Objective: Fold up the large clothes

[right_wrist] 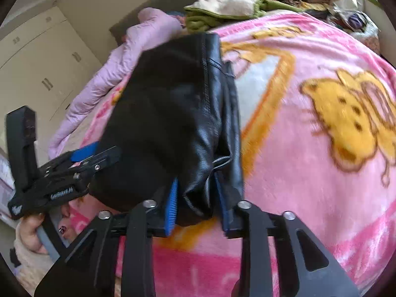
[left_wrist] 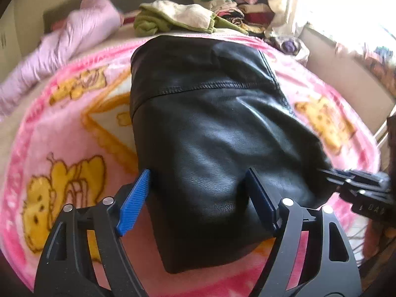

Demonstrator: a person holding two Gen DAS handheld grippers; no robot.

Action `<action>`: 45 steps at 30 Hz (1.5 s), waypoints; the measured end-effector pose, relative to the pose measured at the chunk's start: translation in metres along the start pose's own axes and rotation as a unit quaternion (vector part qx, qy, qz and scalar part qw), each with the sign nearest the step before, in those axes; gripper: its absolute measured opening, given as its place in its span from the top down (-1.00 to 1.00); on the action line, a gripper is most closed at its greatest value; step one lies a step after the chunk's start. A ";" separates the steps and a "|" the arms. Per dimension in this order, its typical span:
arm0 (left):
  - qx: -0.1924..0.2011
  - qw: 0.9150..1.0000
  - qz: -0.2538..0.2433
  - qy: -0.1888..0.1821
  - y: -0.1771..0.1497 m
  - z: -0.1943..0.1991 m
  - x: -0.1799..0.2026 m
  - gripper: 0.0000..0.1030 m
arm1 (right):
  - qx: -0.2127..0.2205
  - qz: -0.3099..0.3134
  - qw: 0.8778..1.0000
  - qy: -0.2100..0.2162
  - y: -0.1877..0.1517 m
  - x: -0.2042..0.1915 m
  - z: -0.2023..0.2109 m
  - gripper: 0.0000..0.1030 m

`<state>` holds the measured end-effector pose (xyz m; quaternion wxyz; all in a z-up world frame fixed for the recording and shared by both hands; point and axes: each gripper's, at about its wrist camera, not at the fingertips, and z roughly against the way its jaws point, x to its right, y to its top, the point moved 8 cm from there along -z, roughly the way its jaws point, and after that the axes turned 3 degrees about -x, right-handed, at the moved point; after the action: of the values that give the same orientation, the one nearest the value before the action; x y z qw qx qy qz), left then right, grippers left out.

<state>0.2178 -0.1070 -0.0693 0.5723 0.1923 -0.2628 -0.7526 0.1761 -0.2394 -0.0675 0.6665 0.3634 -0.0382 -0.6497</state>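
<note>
A black leather garment (left_wrist: 210, 128) lies folded in a long bundle on a pink cartoon blanket (left_wrist: 74, 133); it also shows in the right wrist view (right_wrist: 170, 113). My left gripper (left_wrist: 198, 198) is open, its blue pads astride the bundle's near end, the left pad clear of it. My right gripper (right_wrist: 198, 195) is shut on the garment's near right edge, with bunched leather between its blue pads. The right gripper shows at the right edge of the left wrist view (left_wrist: 358, 185), and the left gripper at the left of the right wrist view (right_wrist: 74, 168).
A lilac quilted coat (left_wrist: 61, 49) lies at the far left of the bed. A green and cream blanket (left_wrist: 173, 17) and stacked clothes (left_wrist: 237, 7) sit at the back. Cream cupboards (right_wrist: 42, 57) stand to the left. A bright window (left_wrist: 346, 7) is at the right.
</note>
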 end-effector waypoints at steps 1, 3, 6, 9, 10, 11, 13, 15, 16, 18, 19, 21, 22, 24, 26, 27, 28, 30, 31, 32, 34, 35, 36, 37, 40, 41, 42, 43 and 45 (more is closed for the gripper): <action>0.003 1.000 -0.008 0.009 -0.001 0.000 0.002 -0.35 | 0.001 -0.001 1.000 -0.001 0.000 0.001 0.001 0.31; 0.004 1.000 -0.004 0.006 0.000 0.001 0.001 -0.36 | 0.002 -0.005 1.000 -0.016 0.002 0.004 0.007 -0.04; 0.003 1.000 0.006 -0.002 0.002 0.001 -0.004 -0.36 | 0.044 0.012 0.999 -0.010 0.024 -0.006 0.031 -0.04; 0.004 1.000 0.004 0.000 0.002 0.001 -0.005 -0.36 | 0.077 0.050 0.996 0.004 0.060 -0.027 0.045 -0.04; 0.004 1.000 0.004 0.000 0.002 0.000 -0.004 -0.36 | 0.076 0.064 0.995 0.009 0.071 -0.035 0.044 -0.04; 0.004 1.000 0.006 -0.001 0.002 0.000 -0.005 -0.36 | 0.069 0.081 0.994 0.011 0.085 -0.045 0.039 -0.04; 0.004 1.000 0.007 -0.001 0.001 0.000 -0.004 -0.36 | 0.050 0.107 0.993 0.018 0.100 -0.059 0.025 -0.04; 0.005 1.000 0.007 0.000 0.001 0.000 -0.004 -0.36 | 0.023 0.122 0.992 0.020 0.114 -0.068 0.004 -0.04; 0.005 1.000 0.006 0.000 0.001 0.000 -0.004 -0.36 | 0.010 0.126 0.992 0.018 0.119 -0.070 -0.008 -0.04; 0.005 1.000 0.007 -0.001 0.001 0.000 -0.004 -0.36 | -0.002 0.137 0.990 -0.020 0.128 -0.066 -0.029 -0.10; 0.005 1.000 0.007 0.001 0.001 0.000 -0.004 -0.36 | -0.007 0.143 0.989 -0.041 0.131 -0.059 -0.038 -0.13; 0.007 1.000 0.007 -0.001 0.001 0.001 -0.003 -0.36 | -0.024 0.127 0.989 -0.074 0.132 -0.037 -0.055 -0.14; 0.008 1.000 0.007 -0.003 0.001 0.001 -0.002 -0.36 | -0.035 0.115 0.989 -0.087 0.129 -0.024 -0.062 -0.14; 0.010 1.000 0.007 -0.005 0.001 0.001 -0.001 -0.36 | -0.050 0.083 0.991 -0.094 0.122 0.001 -0.075 -0.31; 0.011 1.000 0.005 -0.005 0.001 0.002 -0.001 -0.36 | -0.045 0.040 0.996 -0.062 0.119 0.012 -0.072 -0.29; 0.011 1.000 0.007 -0.004 0.001 0.002 -0.001 -0.37 | -0.036 0.038 0.997 -0.063 0.118 0.014 -0.066 -0.30; 0.010 1.000 0.006 -0.005 0.001 0.004 -0.002 -0.38 | -0.022 0.042 0.997 -0.068 0.118 0.014 -0.057 -0.30; 0.009 1.000 0.010 -0.012 0.004 0.007 -0.003 -0.46 | 0.009 0.039 0.998 -0.058 0.117 0.012 -0.031 -0.36; 0.009 1.000 0.014 -0.025 0.005 0.010 -0.003 -0.51 | 0.022 0.035 0.998 -0.050 0.117 0.011 -0.019 -0.43; 0.011 1.000 0.013 -0.026 0.005 0.013 -0.002 -0.52 | 0.034 0.034 0.998 -0.047 0.116 0.010 -0.007 -0.59; 0.020 1.000 0.006 -0.016 0.008 0.021 -0.001 -0.63 | 0.058 0.037 0.997 -0.044 0.111 0.004 0.019 -0.74; 0.023 1.000 0.006 -0.013 0.008 0.025 0.000 -0.68 | 0.068 0.038 0.996 -0.039 0.107 0.001 0.033 -0.77; 0.026 1.000 0.010 -0.011 0.009 0.029 -0.001 -0.80 | 0.075 0.036 0.996 -0.037 0.104 0.001 0.042 -0.85; 0.030 0.999 0.014 -0.011 0.009 0.034 -0.002 -0.81 | 0.089 0.033 0.995 -0.037 0.100 -0.001 0.056 -0.88; 0.047 0.999 0.019 -0.014 0.011 0.055 -0.003 -0.81 | 0.120 0.038 0.992 -0.029 0.088 -0.008 0.086 -0.91; 0.053 0.998 0.020 -0.010 0.012 0.060 -0.004 -0.82 | 0.130 0.041 0.990 -0.028 0.083 -0.011 0.096 -0.91; 0.060 0.998 0.020 -0.006 0.011 0.068 -0.005 -0.82 | 0.141 0.044 0.989 -0.024 0.077 -0.014 0.107 -0.91; 0.064 0.998 0.021 -0.004 0.011 0.072 -0.006 -0.82 | 0.149 0.045 0.988 -0.024 0.071 -0.016 0.115 -0.91; 0.073 0.997 0.023 -0.002 0.009 0.084 -0.008 -0.82 | 0.163 0.048 0.985 -0.026 0.059 -0.021 0.129 -0.91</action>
<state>0.1774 -0.0864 0.0026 0.5737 0.2259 -0.3227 -0.7181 0.1547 -0.2834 0.0671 0.6275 0.4477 -0.1782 -0.6116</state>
